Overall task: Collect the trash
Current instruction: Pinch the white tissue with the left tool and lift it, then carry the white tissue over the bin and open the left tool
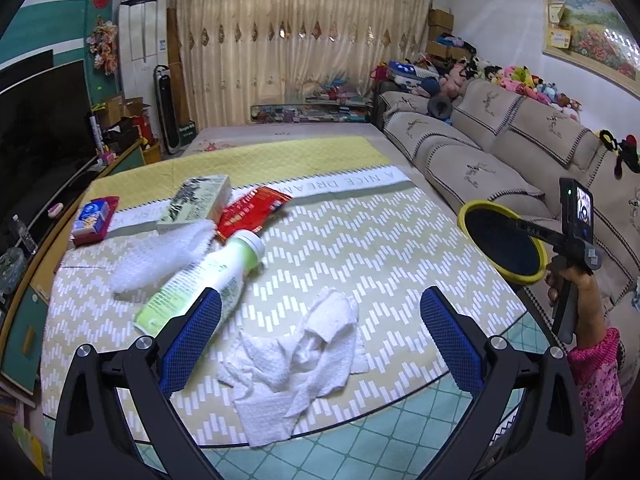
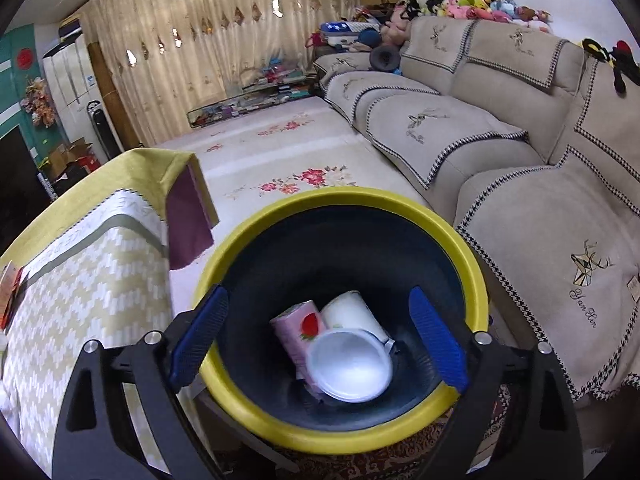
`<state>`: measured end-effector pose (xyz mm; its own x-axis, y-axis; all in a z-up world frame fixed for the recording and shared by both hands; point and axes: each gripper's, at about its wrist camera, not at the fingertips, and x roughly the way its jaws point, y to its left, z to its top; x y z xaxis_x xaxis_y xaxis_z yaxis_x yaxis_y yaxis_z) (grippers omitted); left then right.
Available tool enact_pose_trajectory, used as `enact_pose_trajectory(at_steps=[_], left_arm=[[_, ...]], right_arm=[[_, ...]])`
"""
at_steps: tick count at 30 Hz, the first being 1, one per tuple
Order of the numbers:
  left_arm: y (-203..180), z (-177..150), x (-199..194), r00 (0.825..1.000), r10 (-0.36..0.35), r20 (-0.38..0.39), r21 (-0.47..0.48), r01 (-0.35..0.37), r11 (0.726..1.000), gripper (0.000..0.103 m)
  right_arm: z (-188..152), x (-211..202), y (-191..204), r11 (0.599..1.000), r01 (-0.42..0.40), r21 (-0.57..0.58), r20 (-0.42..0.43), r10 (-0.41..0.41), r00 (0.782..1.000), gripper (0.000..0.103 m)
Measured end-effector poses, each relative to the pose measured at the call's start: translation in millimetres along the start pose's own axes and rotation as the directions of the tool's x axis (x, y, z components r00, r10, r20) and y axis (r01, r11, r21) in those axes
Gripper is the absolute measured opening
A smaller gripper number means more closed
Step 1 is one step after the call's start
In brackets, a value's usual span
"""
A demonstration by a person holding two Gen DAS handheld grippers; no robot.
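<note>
- The left gripper (image 1: 320, 334) has its tongs apart over the crumpled tissue (image 1: 298, 354); the bottle (image 1: 200, 280) lies at ten o'clock, touching the left finger's outline.
- The right gripper (image 2: 318, 336) has its tongs apart and empty above the bin (image 2: 340, 440), which holds a pink carton (image 2: 294, 330) and a cup (image 2: 348, 364).

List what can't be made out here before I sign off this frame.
- Bin floor, right wrist view: a white lid, pink carton and white cup cover it.
- Bottle base, left wrist view: the left gripper's finger hides it.
- Red wrapper print, left wrist view: too small to read.
- Tissue, left wrist view: crumpled, anything underneath is hidden.
</note>
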<state>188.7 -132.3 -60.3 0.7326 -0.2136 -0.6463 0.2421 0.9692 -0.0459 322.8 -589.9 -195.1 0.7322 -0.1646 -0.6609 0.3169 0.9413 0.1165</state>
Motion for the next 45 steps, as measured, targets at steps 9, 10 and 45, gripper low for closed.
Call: enact_pose_trajectory(at_steps=[9,10,45], left_arm=[[-8,-16,31,0.995,-0.031,-0.09,0.05,0.035,0.998,0.098],[-7,-18,35,0.994,-0.041,-0.103,0.045,0.046,0.998,0.098],[-20,16,60,0.988,-0.101,-0.113,0.077,0.11,0.991,0.011]], right_arm=[[-6,-38,24,0.995,-0.096,-0.036,0.039,0.097,0.995,0.089],[-7,-40,25,0.994,-0.102,-0.039,0.037,0.104,0.994,0.09],[-19,-71,14,0.99,-0.144,-0.007,0.046,0.144,0.988,0.09]])
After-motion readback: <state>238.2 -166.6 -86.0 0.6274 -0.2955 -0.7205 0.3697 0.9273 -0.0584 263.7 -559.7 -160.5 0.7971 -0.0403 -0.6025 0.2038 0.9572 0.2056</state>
